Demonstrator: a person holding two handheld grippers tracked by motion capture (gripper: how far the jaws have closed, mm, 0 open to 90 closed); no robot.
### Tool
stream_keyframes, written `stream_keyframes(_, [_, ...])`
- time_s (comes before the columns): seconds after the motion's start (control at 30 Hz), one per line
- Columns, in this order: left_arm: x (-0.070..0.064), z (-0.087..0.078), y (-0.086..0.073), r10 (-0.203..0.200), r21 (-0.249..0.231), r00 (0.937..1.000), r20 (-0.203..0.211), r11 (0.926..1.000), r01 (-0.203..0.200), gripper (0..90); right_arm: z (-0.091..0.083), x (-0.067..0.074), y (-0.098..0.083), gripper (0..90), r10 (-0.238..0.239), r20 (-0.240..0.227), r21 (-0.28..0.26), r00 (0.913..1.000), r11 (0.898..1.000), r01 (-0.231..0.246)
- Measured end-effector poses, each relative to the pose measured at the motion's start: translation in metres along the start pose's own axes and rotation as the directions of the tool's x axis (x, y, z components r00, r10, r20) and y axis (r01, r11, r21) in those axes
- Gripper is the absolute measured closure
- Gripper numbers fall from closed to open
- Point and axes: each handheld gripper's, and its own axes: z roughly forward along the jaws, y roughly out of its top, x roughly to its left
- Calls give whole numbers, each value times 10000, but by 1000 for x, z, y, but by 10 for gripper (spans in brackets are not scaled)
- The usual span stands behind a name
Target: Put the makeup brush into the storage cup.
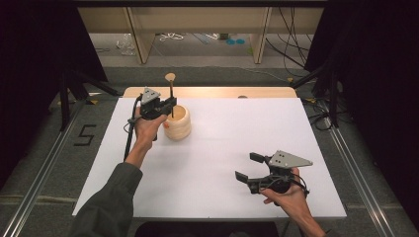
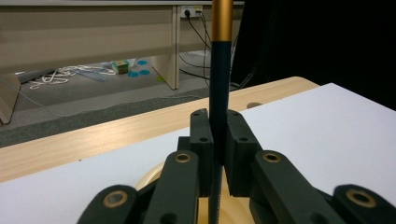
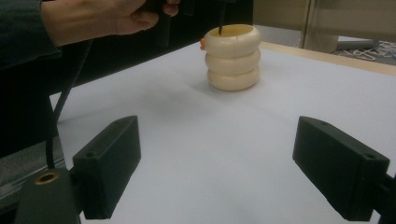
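Note:
A cream ribbed holder stands at the back left of the white tabletop. A slim utensil with a dark shaft and a pale wooden head rises upright out of it. My left gripper is shut on that shaft just above the holder's rim. In the left gripper view the pads press the dark shaft from both sides, with the holder below. My right gripper rests at the front right, open and with nothing in it. In its own view the right gripper faces the holder.
A strip of bare wooden table runs behind the white surface. Beyond it are shelving legs and loose cables on the floor. Metal rails flank the table. Open white surface lies between the two grippers.

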Motion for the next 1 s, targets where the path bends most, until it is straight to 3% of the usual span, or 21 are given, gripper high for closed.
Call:
stream_keyframes(0.3, [0, 4, -3, -62, 96, 10000, 21, 9999, 61, 833, 0, -1, 0, 160, -64, 23, 167, 10000, 9998, 63])
stream_keyframes(0.37, [-1, 5, -5, 42, 169, 10000, 42, 9998, -42, 833, -1, 1, -1, 161, 137, 4, 244, 9999, 9996, -137])
stream_keyframes(0.4, [-1, 6, -5, 50, 220, 10000, 45, 9997, -51, 833, -2, 0, 0, 160, 103, 47, 461, 9999, 9989, -105])
stream_keyframes(0.53, [-1, 8, -7, 92, 302, 9999, 43, 9995, -94, 833, 1, 1, -1, 161, 219, -168, 172, 9996, 9996, -216])
stream_keyframes(0.57, [-2, 9, -8, 57, 299, 10000, 73, 9995, -59, 832, 2, -1, -1, 161, -24, -88, -15, 10000, 10000, 24])
stream_keyframes(0.9, [-1, 11, -14, 33, 513, 10000, 42, 9987, -35, 829, 1, 0, -1, 162, 56, -142, 172, 9999, 9998, -54])
stream_keyframes(0.97, [1, 12, -17, 71, 604, 10000, -19, 9982, -70, 829, 1, 1, -2, 162, 269, -257, 225, 9993, 9994, -264])
stream_keyframes(1.0, [1, 12, -18, -87, 606, 9999, -91, 9981, 93, 829, 2, 0, -2, 162, 44, -194, 94, 9998, 9999, -42])
